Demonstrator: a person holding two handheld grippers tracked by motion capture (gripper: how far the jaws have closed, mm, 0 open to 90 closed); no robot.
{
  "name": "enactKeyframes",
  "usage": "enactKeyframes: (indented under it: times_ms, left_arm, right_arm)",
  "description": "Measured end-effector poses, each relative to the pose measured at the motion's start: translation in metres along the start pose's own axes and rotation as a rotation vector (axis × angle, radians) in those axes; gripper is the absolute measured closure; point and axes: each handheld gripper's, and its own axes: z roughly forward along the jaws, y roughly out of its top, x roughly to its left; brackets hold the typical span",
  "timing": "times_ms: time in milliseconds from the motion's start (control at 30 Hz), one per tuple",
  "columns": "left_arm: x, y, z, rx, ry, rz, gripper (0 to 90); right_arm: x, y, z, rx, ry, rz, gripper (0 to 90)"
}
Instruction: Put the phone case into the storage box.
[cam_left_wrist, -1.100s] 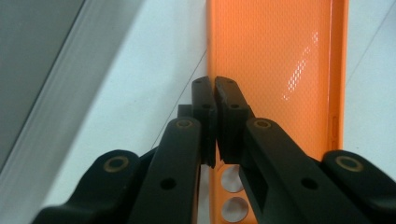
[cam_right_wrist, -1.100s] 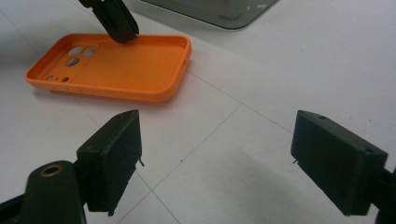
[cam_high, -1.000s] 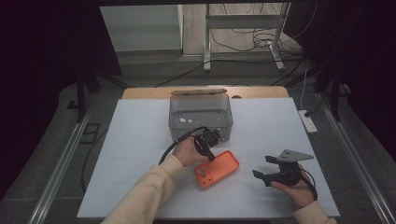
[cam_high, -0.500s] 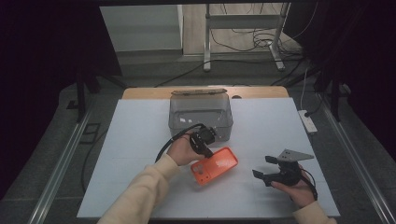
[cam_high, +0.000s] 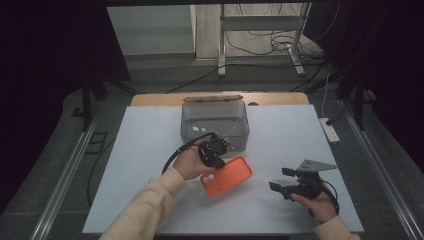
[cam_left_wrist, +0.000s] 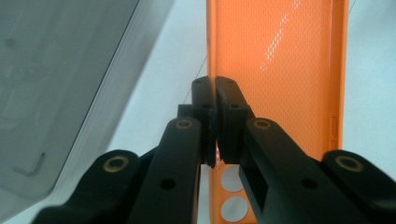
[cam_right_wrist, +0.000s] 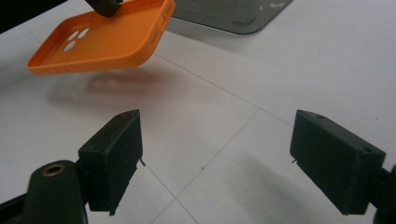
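Compared with a second ago: orange phone case (cam_high: 226, 176) lifted off the white worktop (cam_high: 150, 145) and tilted, camera-hole end lowest, shadow beneath it in the right gripper view. Pinched at its long edge by the left gripper (cam_high: 216, 152), jaws pressed together on the rim. Lying just in front of the clear bin (cam_high: 215, 122). Right gripper (cam_high: 282, 179) unmoved, jaws spread wide, nothing between them, low over the worktop near its front edge. Lower end of the case cut off in the left gripper view; bin contents hard to make out.
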Motion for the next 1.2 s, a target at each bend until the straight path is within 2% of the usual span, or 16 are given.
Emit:
enactKeyframes:
  times_ms: [200, 400, 700, 933, 1200]
  left_arm:
    - [-0.001, -0.003, -0.002, -0.013, 0.003, 0.006, 87.5]
    - [-0.002, -0.003, -0.003, -0.019, 0.000, 0.013, 87.5]
    - [-0.003, -0.005, -0.003, -0.022, 0.000, 0.024, 87.5]
    - [-0.004, -0.006, -0.004, -0.024, 0.002, 0.028, 87.5]
    - [-0.006, -0.005, -0.005, -0.026, 0.002, 0.036, 87.5]
  right_arm:
    - [0.003, 0.004, 0.000, -0.011, 0.021, 0.018, 18.1]
    - [0.004, 0.013, 0.002, -0.023, 0.041, 0.061, 18.9]
    - [0.003, 0.029, 0.015, 0.023, 0.093, 0.146, 21.2]
    - [0.008, 0.038, 0.022, 0.042, 0.119, 0.141, 22.1]
    - [0.013, 0.044, 0.027, 0.058, 0.122, 0.119, 22.9]
